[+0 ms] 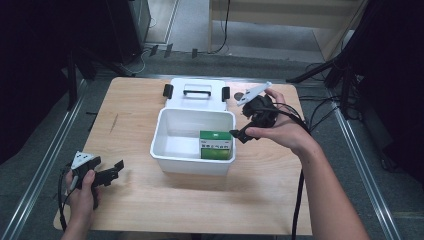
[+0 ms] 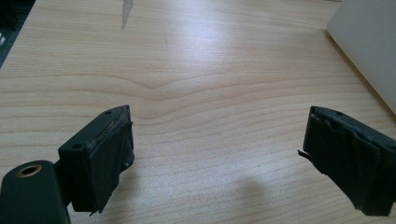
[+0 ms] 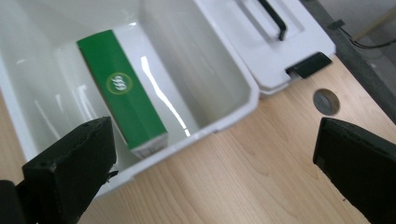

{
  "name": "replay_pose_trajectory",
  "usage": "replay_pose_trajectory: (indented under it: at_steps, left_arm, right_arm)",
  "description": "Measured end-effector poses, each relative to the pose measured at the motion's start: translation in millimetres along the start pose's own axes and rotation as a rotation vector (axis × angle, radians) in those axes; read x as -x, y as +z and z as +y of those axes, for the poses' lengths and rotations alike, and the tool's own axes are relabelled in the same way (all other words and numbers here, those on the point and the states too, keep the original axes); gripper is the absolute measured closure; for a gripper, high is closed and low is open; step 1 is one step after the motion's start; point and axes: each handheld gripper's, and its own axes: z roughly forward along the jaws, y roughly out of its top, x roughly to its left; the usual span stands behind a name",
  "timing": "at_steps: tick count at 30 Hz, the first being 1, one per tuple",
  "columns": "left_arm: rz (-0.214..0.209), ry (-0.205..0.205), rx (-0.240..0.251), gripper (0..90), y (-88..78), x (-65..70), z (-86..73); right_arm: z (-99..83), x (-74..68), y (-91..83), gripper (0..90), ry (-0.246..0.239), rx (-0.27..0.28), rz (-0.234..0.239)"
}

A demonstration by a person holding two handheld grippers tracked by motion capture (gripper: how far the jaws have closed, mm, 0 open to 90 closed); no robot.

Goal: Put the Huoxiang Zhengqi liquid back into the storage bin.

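A white plastic box (image 1: pixel 170 125) stands open in the middle of the wooden table (image 1: pixel 150 200), its lid (image 1: pixel 197 93) folded flat behind it. Inside, against the right front wall, a green carton (image 1: pixel 216 145) stands on edge; the right gripper view shows the same green carton (image 3: pixel 123 98) inside the white box (image 3: pixel 224 88). My right gripper (image 1: pixel 240 117) hovers open beside the box's right rim, jaws wide with nothing between them (image 3: pixel 212 163). My left gripper (image 1: pixel 116 169) rests open near the table's front left, over bare wood (image 2: pixel 215 158).
The lid carries a black handle (image 1: pixel 196 91) and two black latches (image 1: pixel 168 90). A round cable hole (image 1: pixel 239 95) sits in the tabletop behind the box. Metal rails run along both table sides. Cables trail from both grippers off the table edges.
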Motion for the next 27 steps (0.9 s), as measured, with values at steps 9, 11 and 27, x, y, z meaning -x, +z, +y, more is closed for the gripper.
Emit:
replay_pose_trajectory:
  at_steps: [9,11,27]
  left_arm:
    - [0.002,0.002,-0.001,9.2,0.2,0.5,-0.1]
    - [0.003,0.007,-0.001,9.2,0.2,0.5,0.0]
    - [0.006,0.013,-0.006,9.2,-0.4,1.1,-0.3]
  right_arm:
    - [-49.1,13.4,-13.2,0.0,0.173,0.146,-0.136]
    - [-58.0,14.3,-14.9,0.0,0.209,0.176,-0.161]
    - [-137.8,10.5,-15.7,0.0,0.393,0.317,-0.276]
